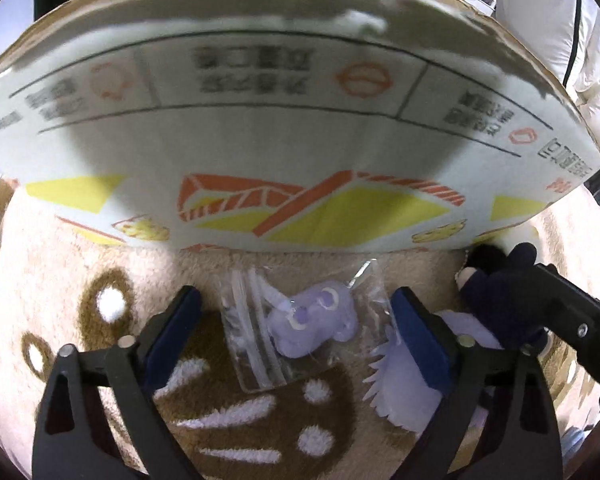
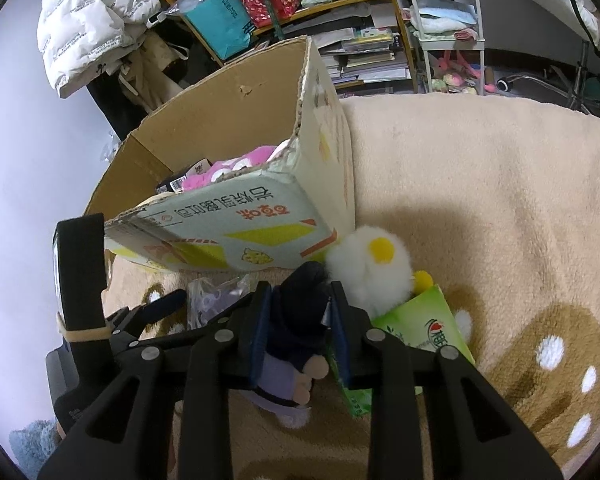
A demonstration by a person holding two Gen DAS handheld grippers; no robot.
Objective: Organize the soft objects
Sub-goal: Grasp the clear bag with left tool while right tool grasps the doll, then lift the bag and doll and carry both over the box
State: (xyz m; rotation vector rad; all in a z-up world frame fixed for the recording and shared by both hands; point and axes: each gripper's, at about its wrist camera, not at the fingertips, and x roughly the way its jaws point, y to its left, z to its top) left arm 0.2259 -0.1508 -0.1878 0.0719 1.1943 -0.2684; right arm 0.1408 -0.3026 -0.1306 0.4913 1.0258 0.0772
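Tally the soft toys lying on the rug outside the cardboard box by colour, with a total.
Purple, in a clear bag: 1, the purple plush between the open left claw
Dark navy: 1, the navy doll pinched in the right claw
White with a yellow spot: 1, the fluffy white plush
Total: 3

Bagged purple plush point(image 1: 316, 324) between open fingers point(image 1: 172, 332)

Dark-haired doll point(image 2: 300, 320) upright; bagged lilac plush point(image 1: 314, 320) (flat) on carpet.

Probably home: cluttered shelves point(image 2: 332, 12), plush rug point(image 2: 480, 184)
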